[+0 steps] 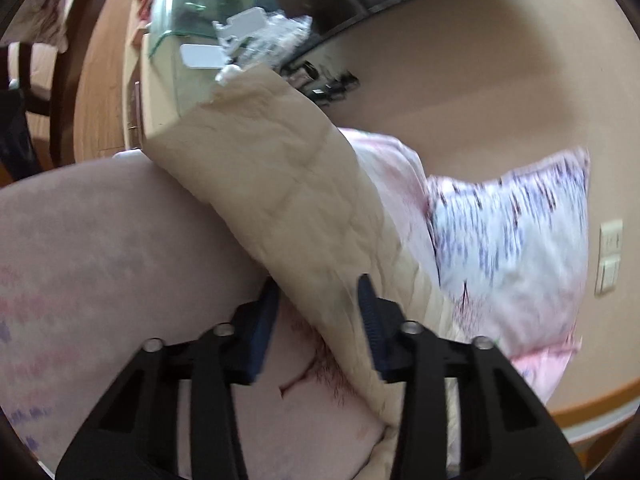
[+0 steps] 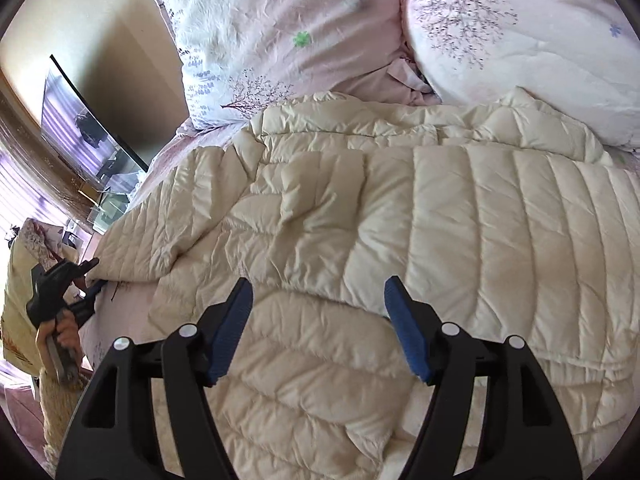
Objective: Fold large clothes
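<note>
A large cream quilted puffer coat [image 2: 400, 232] lies spread and rumpled on the pink bed sheet [image 2: 128, 304]. My right gripper [image 2: 319, 292] is open just above the coat's near part and holds nothing. My left gripper [image 1: 318, 290] is open, with an edge of the coat [image 1: 280, 184] lying between its blue pads; the pads stand apart from the fabric. It also shows in the right wrist view [image 2: 86, 276] at the coat's left edge, held by a hand.
Two floral pillows [image 2: 280, 40] [image 2: 540, 40] lie at the head of the bed, behind the coat. A glass-topped stand [image 1: 188, 20] with clutter and a dark screen [image 2: 84, 120] stand by the wall to the left. A wall switch [image 1: 610, 256] is at the right.
</note>
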### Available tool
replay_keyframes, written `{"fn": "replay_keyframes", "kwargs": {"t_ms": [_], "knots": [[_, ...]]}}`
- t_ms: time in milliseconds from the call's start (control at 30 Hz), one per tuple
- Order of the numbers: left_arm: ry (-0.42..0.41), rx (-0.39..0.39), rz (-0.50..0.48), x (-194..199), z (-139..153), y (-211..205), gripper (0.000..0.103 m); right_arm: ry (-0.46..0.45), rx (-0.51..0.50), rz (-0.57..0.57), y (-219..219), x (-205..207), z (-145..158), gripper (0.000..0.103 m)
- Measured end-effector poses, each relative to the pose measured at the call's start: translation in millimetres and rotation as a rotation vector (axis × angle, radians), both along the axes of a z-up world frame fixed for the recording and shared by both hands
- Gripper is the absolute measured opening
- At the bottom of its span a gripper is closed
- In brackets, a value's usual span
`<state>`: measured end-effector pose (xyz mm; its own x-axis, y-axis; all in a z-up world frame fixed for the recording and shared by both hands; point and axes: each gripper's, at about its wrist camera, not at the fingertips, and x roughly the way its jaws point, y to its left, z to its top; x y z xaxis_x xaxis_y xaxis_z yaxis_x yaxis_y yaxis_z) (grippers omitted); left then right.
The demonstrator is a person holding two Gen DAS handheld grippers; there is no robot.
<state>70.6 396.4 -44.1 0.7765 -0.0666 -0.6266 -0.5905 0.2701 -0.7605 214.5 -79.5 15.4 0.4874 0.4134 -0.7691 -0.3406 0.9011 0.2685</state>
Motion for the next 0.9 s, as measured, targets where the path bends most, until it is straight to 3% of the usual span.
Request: {"fn": "replay_keyframes", "kwargs": {"t_ms": [100,167,367,500,633,767,900], "knots": [[0.008,0.001,0.030,-1,0,10,0.013,0.003,0.004,-0.003,-9,-5,-2,0.069],[0.001,0.032,0.024,1,9,12,0.007,0.002,0.005,-0.007,-15,-6,-4,0.069],[-0.090,0.187,-0.057,17,68,-11,0.003,-0.014,0.033,-0.034,-43,-15,-1,0.069],[-0.197,0.267,-0.195,36,116,-60,0.003,-0.038,0.071,-0.064,-66,-23,5,0.071],[-0.306,0.304,-0.407,65,150,-138,0.003,-0.047,0.097,-0.099,-87,-29,7,0.071],[-0.352,0.284,-0.601,93,154,-212,0.003,-0.047,0.112,-0.140,-107,-29,5,0.071],[-0.343,0.278,-0.761,116,135,-285,0.003,-0.036,0.119,-0.186,-125,-30,-1,0.071]]}}
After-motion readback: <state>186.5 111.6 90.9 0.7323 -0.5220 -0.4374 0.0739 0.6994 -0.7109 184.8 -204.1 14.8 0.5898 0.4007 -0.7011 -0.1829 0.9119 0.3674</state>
